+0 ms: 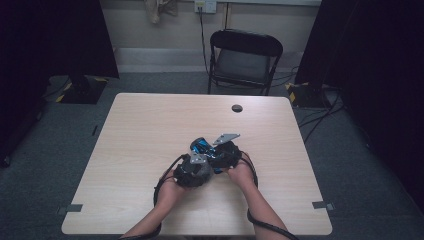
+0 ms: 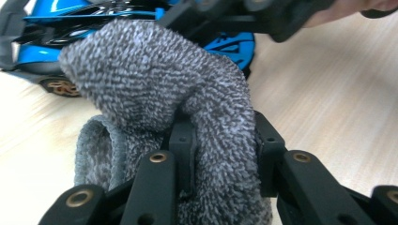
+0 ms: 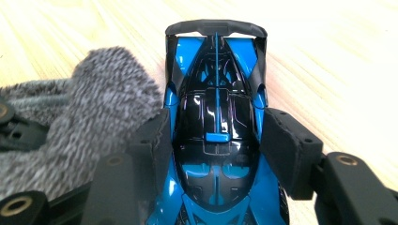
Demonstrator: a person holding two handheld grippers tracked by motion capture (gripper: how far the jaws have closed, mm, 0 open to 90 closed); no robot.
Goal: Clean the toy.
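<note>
In the high view, both of the person's hands meet near the middle of the pale wooden table point(image 1: 150, 130), the left gripper point(image 1: 196, 162) and the right gripper point(image 1: 223, 150) crowded around a small glossy blue-and-black toy racing car point(image 1: 202, 146); the step in hand looks like wiping the car down while it is held steady. In the left gripper view, the jaws are closed nearly all the way, pinching a fold of a grey speckled knitted cloth point(image 2: 159, 89) that bulges up and forward between the fingers point(image 2: 183, 140), its free end lying against the side of the car just ahead. In the right gripper view, the jaws stand about half open and clamp the car point(image 3: 217, 136) across its body, one pad on each flank, the rear wing pointing away, the cloth point(image 3: 94, 117) touching the car's left side beside the left finger point(image 3: 152, 140). The next move likely calls for drawing the cloth across the bodywork while the right grip keeps firm.
</note>
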